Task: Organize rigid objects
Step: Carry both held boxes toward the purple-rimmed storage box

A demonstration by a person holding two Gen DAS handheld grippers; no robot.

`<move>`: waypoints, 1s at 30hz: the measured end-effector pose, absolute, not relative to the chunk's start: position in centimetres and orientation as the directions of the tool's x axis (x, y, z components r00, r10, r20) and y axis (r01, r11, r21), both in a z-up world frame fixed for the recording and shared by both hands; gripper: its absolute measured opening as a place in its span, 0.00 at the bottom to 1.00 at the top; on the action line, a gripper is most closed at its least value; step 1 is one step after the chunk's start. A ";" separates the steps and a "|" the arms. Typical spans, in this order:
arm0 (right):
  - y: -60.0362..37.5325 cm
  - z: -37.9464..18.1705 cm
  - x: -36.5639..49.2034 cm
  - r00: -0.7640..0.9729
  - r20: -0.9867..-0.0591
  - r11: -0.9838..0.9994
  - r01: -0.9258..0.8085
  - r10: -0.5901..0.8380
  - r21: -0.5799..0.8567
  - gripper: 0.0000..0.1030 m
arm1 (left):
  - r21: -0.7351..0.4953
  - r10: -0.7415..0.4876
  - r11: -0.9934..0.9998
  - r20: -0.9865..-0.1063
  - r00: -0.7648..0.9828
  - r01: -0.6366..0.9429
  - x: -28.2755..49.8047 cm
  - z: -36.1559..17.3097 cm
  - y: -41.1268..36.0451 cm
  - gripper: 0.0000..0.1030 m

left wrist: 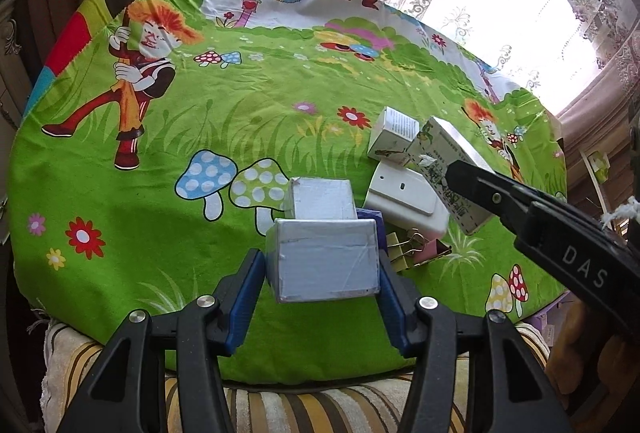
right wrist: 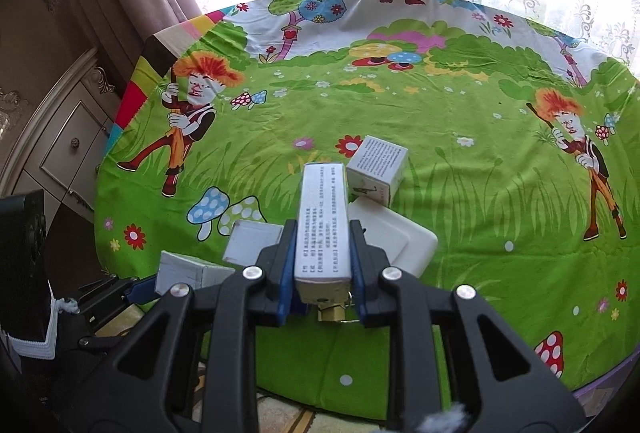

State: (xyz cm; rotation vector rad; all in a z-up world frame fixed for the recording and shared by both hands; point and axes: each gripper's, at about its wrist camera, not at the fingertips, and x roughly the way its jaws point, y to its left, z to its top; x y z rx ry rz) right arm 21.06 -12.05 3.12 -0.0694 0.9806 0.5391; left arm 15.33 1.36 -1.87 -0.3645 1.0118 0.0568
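Left gripper (left wrist: 320, 269) clamped on a silver-grey box (left wrist: 326, 265) above the near edge of the green cartoon cloth (left wrist: 200, 105), just before a second grey box (left wrist: 320, 199), while right gripper (right wrist: 322, 265) pinches a long printed carton (right wrist: 323, 221) over the white plastic block (right wrist: 396, 241), small printed box (right wrist: 378, 169) behind, binder clips (left wrist: 416, 247) beside.

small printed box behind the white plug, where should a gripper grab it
Grip the small printed box across its two upright side faces, coming from above. It stands free on the cloth, top clear, while the white plug crowds its near side.
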 end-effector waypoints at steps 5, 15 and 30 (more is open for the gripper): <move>-14.5 4.2 19.9 0.455 -0.784 0.871 -0.443 0.421 0.211 0.27 | -0.261 -0.129 0.949 -0.830 0.542 -0.174 15.0 -0.8 -0.7 0.53; -21.0 5.6 17.1 0.523 -0.751 0.901 -0.366 0.404 0.231 0.27 | -0.240 -0.173 0.969 -0.825 0.538 -0.057 14.4 0.7 -6.3 0.53; -31.8 6.7 12.9 0.608 -0.728 0.948 -0.203 0.317 0.243 0.27 | -0.226 -0.273 0.962 -0.815 0.512 0.154 12.7 2.5 -17.0 0.53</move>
